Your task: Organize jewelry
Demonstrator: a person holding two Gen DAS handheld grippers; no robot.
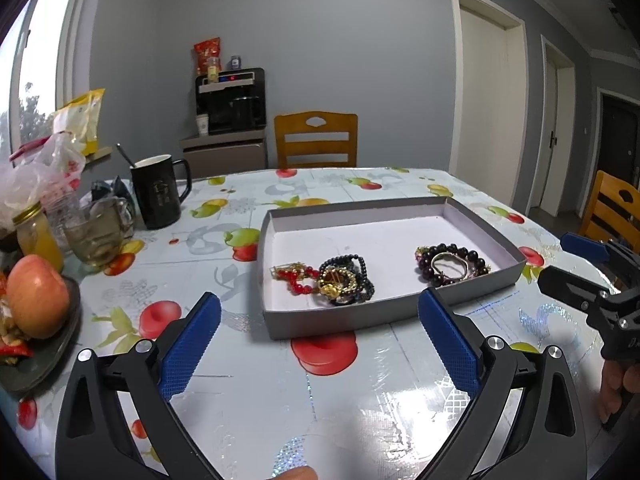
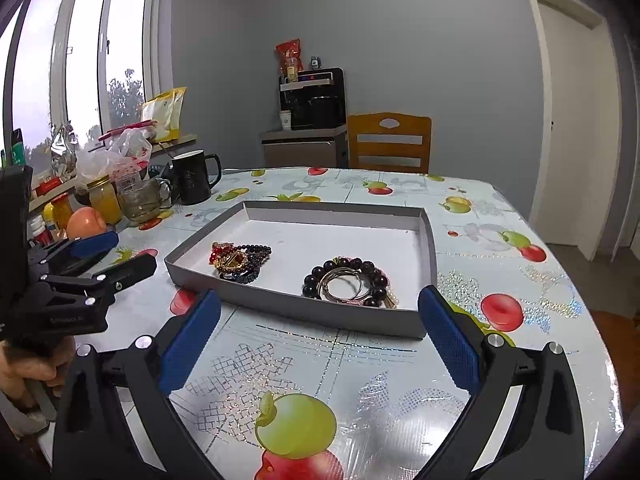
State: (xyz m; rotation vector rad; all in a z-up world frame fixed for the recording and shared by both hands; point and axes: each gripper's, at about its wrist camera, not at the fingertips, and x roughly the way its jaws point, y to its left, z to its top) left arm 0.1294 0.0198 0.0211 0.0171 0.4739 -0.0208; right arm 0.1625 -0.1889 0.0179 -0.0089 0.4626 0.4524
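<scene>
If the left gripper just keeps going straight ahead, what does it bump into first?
Probably the near wall of the gray tray, just ahead of the open left gripper. Past it lies the tangled bead pile. Height above the table is unclear.

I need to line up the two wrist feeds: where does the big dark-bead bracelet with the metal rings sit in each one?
Left wrist: dark-bead bracelet lies right of centre, in the grey tray's near right corner.
Right wrist: the bracelet lies at centre, against the tray's near wall.
Shared landmark: the black mug, beyond the tray on the left.
</scene>
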